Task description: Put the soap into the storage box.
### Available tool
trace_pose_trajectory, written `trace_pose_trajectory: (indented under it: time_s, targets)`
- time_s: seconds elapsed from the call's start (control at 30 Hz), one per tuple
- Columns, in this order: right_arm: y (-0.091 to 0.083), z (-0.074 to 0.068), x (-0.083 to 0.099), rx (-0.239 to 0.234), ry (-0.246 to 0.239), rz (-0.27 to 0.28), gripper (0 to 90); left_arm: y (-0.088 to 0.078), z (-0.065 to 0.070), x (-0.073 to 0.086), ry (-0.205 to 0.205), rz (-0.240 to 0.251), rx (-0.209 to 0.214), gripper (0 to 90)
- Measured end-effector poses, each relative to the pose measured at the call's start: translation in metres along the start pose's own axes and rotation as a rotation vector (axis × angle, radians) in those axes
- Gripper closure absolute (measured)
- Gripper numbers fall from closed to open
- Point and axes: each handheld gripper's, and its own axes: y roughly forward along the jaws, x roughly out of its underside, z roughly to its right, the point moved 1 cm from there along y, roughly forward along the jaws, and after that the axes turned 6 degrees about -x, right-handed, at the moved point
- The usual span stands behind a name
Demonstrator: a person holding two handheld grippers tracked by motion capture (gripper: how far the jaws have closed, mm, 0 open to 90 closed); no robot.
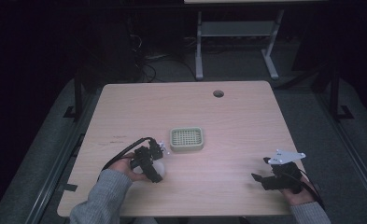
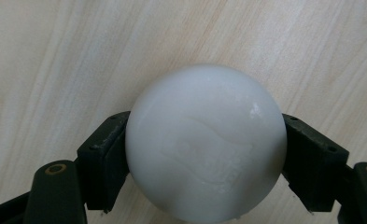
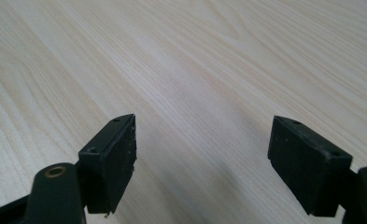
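A smooth white ball sits between the two black jaws of my left gripper, which press on both of its sides just above the wooden table. In the high view the ball peeks out beside that gripper, near the table's front left. A pale green square tray with a grid insert lies in the middle of the table, just up and right of the ball. My right gripper rests near the front right edge; its jaws stand wide apart with bare wood between them.
A round cable hole marks the far side of the wooden table. Behind the table stands a metal desk frame on dark floor. A black cable loops from the left gripper.
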Motion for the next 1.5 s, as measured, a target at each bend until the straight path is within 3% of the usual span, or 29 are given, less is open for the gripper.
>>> trace_pose_trajectory:
  time_s: [0.67, 1.13, 1.27, 1.5]
  targets:
    - [-0.001, 0.000, -0.001, 0.001, -0.006, 0.002, 23.1, -0.015, -0.011, -0.021, 0.007, 0.005, 0.005, 23.7]
    - [-0.001, 0.001, -0.002, 0.001, 0.000, 0.007, 23.1, -0.016, -0.022, -0.037, 0.008, -0.011, 0.012, 23.7]
    - [-0.001, 0.001, -0.003, 0.008, -0.024, 0.004, 23.1, -0.017, -0.023, -0.042, 0.014, -0.015, 0.011, 23.7]
    - [-0.001, 0.001, -0.003, 0.003, -0.005, 0.008, 23.1, -0.019, -0.029, -0.050, 0.013, -0.014, 0.010, 23.7]
